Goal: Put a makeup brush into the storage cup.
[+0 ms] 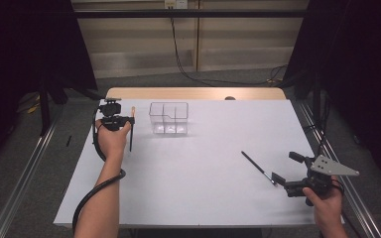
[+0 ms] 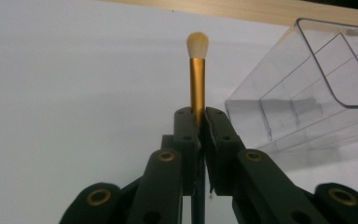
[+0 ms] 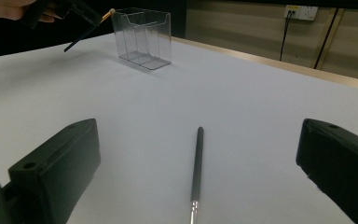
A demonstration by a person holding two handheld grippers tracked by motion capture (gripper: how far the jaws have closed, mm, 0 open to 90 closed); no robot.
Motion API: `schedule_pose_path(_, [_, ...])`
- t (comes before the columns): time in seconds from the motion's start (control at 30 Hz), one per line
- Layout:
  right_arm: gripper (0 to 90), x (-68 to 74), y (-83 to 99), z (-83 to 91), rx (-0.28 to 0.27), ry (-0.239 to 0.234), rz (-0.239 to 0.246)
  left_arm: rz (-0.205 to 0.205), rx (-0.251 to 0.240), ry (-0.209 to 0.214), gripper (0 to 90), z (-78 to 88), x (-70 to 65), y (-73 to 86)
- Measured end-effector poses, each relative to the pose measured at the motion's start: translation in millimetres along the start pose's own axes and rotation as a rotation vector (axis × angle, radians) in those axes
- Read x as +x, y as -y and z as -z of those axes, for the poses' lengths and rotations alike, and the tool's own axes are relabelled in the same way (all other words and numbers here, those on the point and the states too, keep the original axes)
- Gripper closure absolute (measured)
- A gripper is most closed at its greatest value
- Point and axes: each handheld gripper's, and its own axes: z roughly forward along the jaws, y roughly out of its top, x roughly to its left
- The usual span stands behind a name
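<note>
Left gripper [image 2: 199, 122] clamped on gold-ferruled brush [image 2: 197, 88], lifted beside clear organizer [image 1: 168, 118] near table's far edge for insertion; right gripper [image 3: 198, 154] spread wide around dark pencil [image 3: 196, 165]

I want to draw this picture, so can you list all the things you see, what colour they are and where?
makeup brush: one, gold ferrule, pale bristles, dark handle; clamped in the left tongs, lifted beside the clear box
second brush: one, dark handle, silver ferrule; lying on the table between the right tongs' open jaws
clear box: one, see-through plastic with dividers; standing at the far left of the table
table: one, white top, wooden far edge
cables: dark, on the floor behind the table
left tongs: black, shut on the makeup brush
right tongs: black with a grey plate, open, near right
hands: two, one on each tongs
</note>
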Motion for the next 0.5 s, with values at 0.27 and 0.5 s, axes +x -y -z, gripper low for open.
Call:
schedule_pose_path(0.27, [0.0,0.5,0.1,-1.4,0.000,-0.004,0.004,0.014,-0.072,0.037,84.2,4.4,0.7,3.2])
schedule_pose_path(0.5, [0.0,0.9,-0.1,-2.0,0.002,-0.006,0.005,-0.011,-0.166,0.061,84.1,8.9,-1.8,4.0])
